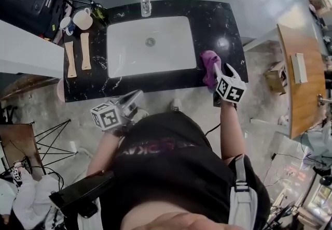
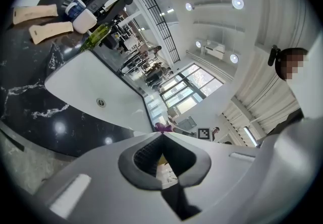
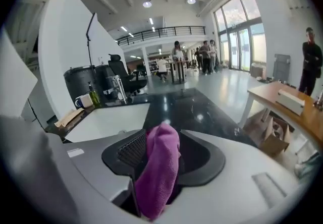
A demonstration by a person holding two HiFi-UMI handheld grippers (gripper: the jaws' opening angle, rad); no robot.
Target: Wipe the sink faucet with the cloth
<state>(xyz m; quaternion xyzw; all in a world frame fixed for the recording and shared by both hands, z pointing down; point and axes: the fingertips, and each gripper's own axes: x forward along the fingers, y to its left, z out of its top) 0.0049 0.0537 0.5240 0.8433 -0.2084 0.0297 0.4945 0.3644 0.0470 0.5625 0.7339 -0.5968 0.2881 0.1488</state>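
The right gripper view alone shows the right gripper [image 3: 161, 129] with jaws parted around the fuzzy purple cloth [image 3: 159, 167]. The head view places it on the glossy black counter [image 1: 220, 24], beside the white rectangular sink [image 1: 129, 50]. The left gripper [image 2: 161, 136] is pinched together, empty.

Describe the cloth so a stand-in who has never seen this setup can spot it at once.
Find the black marble countertop with the white sink set into it. Right of the sink, at the counter's near edge, a crumpled cloth sits between the jaws of the right gripper. It is the only purple, soft thing there; the mugs and wooden tools are left of the sink.
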